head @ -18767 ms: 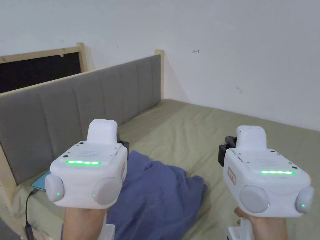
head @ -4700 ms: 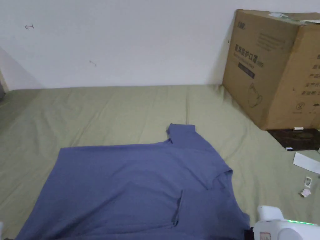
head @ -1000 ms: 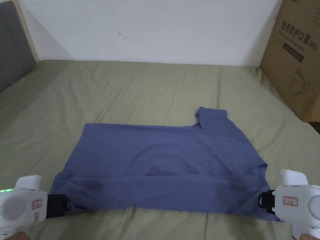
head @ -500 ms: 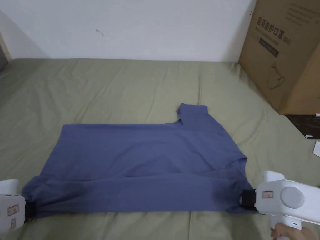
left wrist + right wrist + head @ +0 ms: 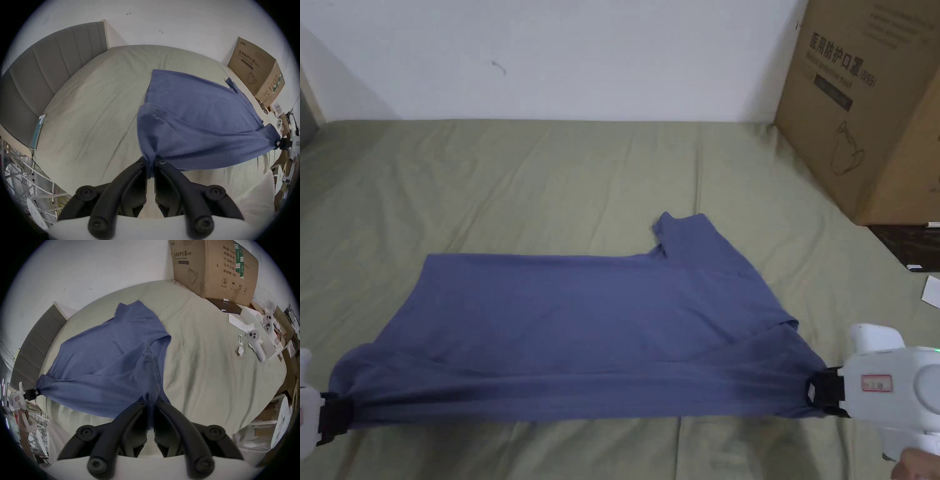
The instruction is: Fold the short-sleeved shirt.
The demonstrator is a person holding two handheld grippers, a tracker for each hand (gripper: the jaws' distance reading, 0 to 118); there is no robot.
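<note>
A blue short-sleeved shirt [image 5: 575, 325] lies spread on the olive bed sheet [image 5: 550, 181], its near edge lifted and pulled taut between my two grippers. My left gripper [image 5: 344, 412] is shut on the shirt's near left corner [image 5: 150, 162]. My right gripper [image 5: 815, 394] is shut on the near right corner [image 5: 151, 400]. One sleeve [image 5: 684, 234] points toward the far wall. The far part of the shirt rests flat on the sheet. In the right gripper view the left gripper [image 5: 34, 392] shows far off at the left; in the left gripper view the right gripper [image 5: 280, 143] shows at the right.
A big cardboard box [image 5: 862, 106] stands on the bed at the far right, with a dark flat object [image 5: 909, 247] and white paper [image 5: 931, 290] beside it. White controllers [image 5: 256, 344] lie on the sheet to the right. A grey headboard [image 5: 48, 65] runs along the left.
Both grippers have pulled apart and lifted slightly, stretching the shirt's near edge tighter. The far part of the shirt has stayed where it lay.
</note>
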